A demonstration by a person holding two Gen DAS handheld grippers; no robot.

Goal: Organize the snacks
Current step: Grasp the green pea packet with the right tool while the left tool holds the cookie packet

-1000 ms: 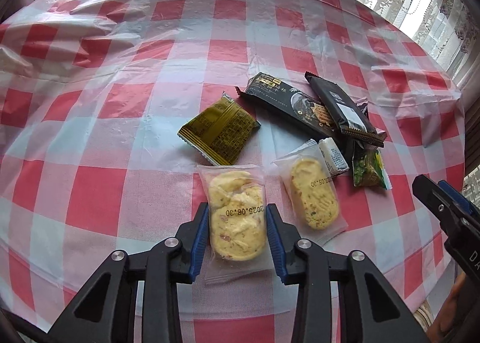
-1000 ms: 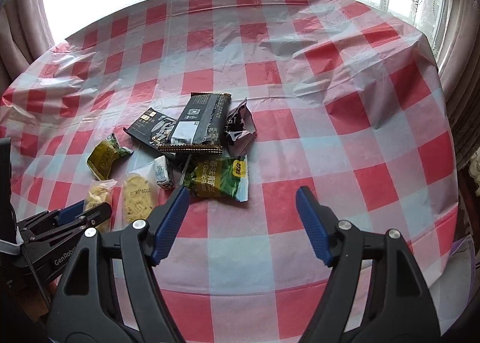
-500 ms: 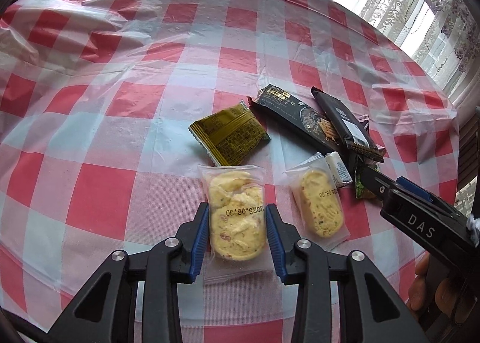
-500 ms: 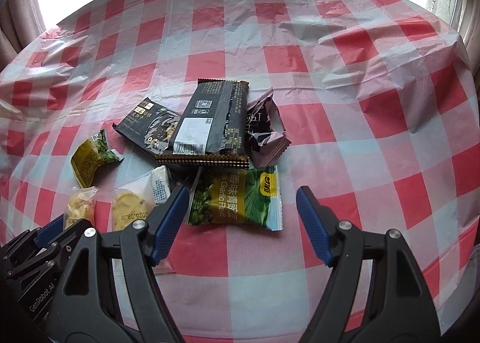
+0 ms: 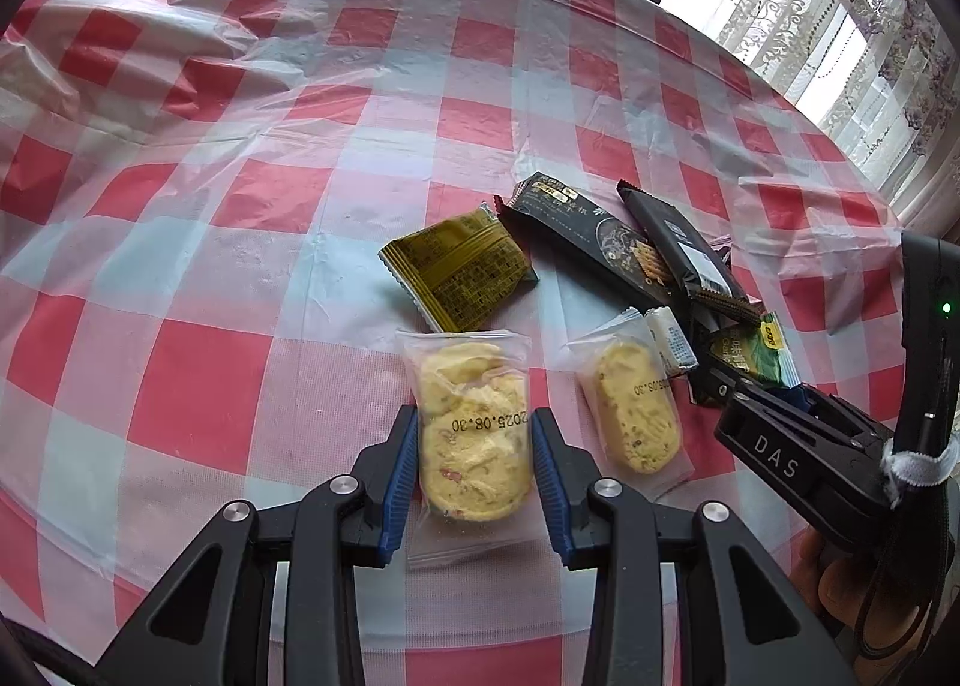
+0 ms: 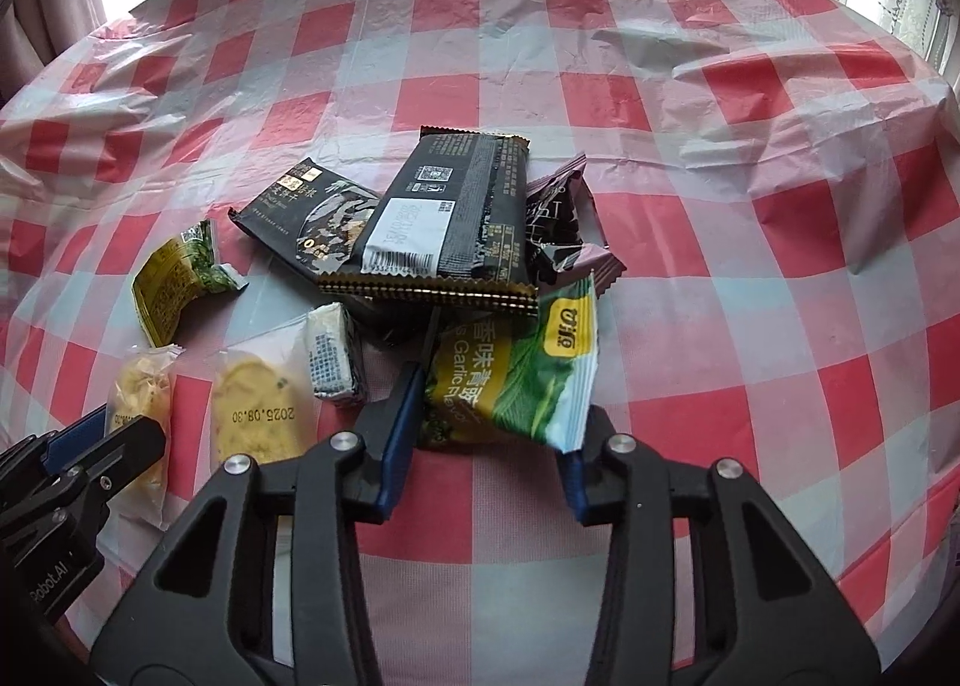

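- The left hand-held gripper (image 5: 474, 467) is clamped on a clear biscuit pack (image 5: 471, 428), its blue pads pressing both long sides; the pack lies flat on the checked surface (image 5: 198, 242).
- The right hand-held gripper (image 6: 489, 437) has just been closing, and its pads now pinch the near end of a green pea bag (image 6: 519, 374).
- That bag's far end is tucked under a black cracker pack (image 6: 450, 218), which tops the small pile toward the middle of the surface.
- A second biscuit pack (image 5: 636, 407) lies between the two grippers.
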